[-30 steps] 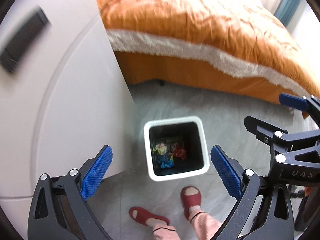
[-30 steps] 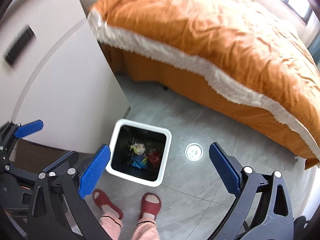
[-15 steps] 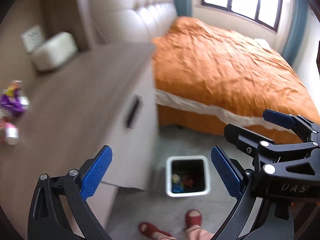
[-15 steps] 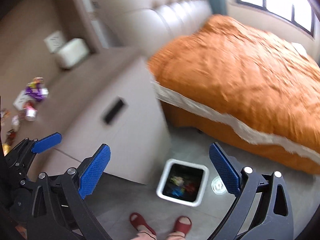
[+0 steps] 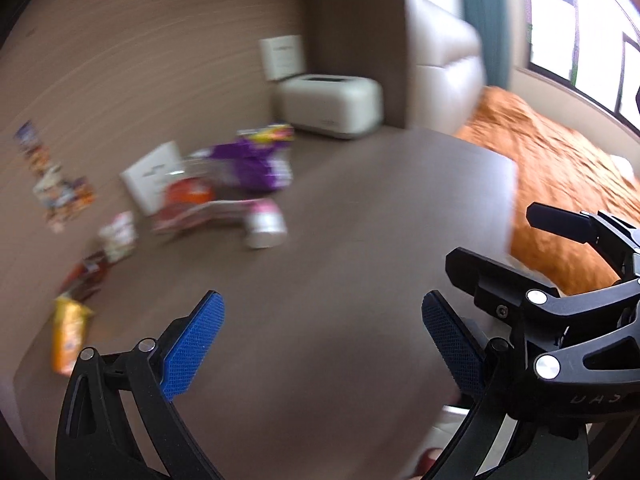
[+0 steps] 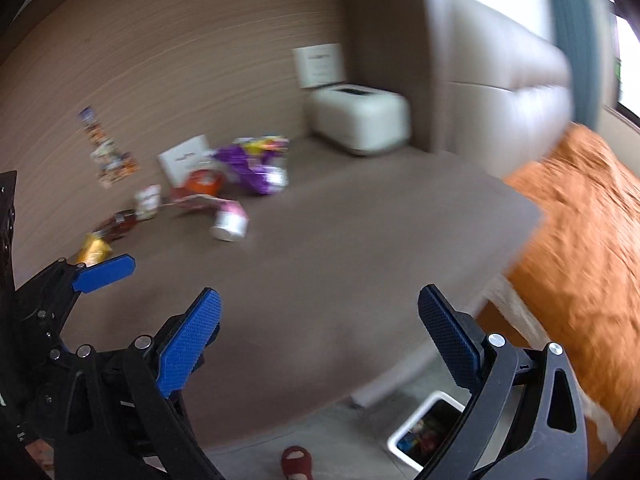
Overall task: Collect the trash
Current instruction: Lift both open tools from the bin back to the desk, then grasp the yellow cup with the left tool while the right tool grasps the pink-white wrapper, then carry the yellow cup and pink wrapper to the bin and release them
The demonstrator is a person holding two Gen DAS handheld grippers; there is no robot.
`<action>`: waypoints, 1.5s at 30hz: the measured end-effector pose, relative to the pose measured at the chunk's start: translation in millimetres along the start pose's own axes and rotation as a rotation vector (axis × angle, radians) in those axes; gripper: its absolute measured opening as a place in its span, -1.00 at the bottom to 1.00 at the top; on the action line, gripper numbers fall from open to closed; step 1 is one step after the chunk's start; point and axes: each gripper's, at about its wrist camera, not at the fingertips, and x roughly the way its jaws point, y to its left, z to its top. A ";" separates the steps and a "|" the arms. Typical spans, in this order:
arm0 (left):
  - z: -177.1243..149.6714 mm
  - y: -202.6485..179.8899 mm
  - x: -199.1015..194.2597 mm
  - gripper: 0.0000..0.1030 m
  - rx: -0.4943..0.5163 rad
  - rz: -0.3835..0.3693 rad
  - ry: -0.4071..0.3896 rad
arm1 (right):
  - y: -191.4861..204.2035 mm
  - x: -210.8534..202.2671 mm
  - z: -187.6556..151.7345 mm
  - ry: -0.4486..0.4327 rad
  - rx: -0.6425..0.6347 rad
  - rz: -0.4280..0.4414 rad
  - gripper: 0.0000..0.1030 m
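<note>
Both views are blurred by motion. Several pieces of trash lie at the back left of the brown cabinet top (image 5: pixel 340 280): a purple wrapper (image 5: pixel 252 160), a small white and pink bottle (image 5: pixel 266 228), an orange packet (image 5: pixel 188 194) and a yellow packet (image 5: pixel 68 332). They also show in the right wrist view: the purple wrapper (image 6: pixel 256 164), the bottle (image 6: pixel 230 222). My left gripper (image 5: pixel 322 346) is open and empty above the cabinet top's near part. My right gripper (image 6: pixel 320 340) is open and empty beside it. The white trash bin (image 6: pixel 424 436) stands on the floor below.
A white box (image 5: pixel 332 106) and a white card (image 5: pixel 280 58) stand at the back of the cabinet top against the brown wall. The orange bed (image 6: pixel 580 240) lies to the right. A red slipper (image 6: pixel 296 460) shows on the floor.
Both grippers have swung up from the trash bin on the floor to face the cabinet top and its trash. Both stay open and empty.
</note>
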 end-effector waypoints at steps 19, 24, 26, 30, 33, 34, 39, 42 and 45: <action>-40.4 229.2 24.6 0.89 -0.231 0.350 0.111 | 96.2 143.0 46.3 0.117 -0.149 -0.022 0.91; -48.0 257.3 44.4 0.88 -0.263 0.330 0.165 | 97.2 177.9 54.3 0.161 -0.166 -0.054 0.91; -49.7 266.6 52.5 0.84 -0.290 0.302 0.181 | 97.5 188.5 58.5 0.174 -0.164 -0.052 0.80; -53.6 277.7 67.6 0.46 -0.330 0.261 0.221 | 95.2 203.4 60.9 0.216 -0.154 -0.028 0.32; -56.3 279.9 71.7 0.22 -0.344 0.250 0.224 | 96.0 203.5 62.1 0.206 -0.169 -0.006 -0.05; -56.3 279.6 71.5 0.12 -0.345 0.242 0.219 | 95.5 203.2 62.2 0.202 -0.166 -0.001 -0.20; -58.0 271.7 68.0 -0.13 -0.329 0.225 0.210 | 85.4 199.2 62.9 0.197 -0.102 0.043 -0.40; -57.8 265.0 57.4 -0.17 -0.321 0.208 0.197 | 76.7 188.4 60.5 0.192 -0.051 0.076 -0.41; -52.5 254.2 47.1 -0.17 -0.307 0.196 0.172 | 69.1 173.5 57.8 0.178 -0.032 0.094 -0.40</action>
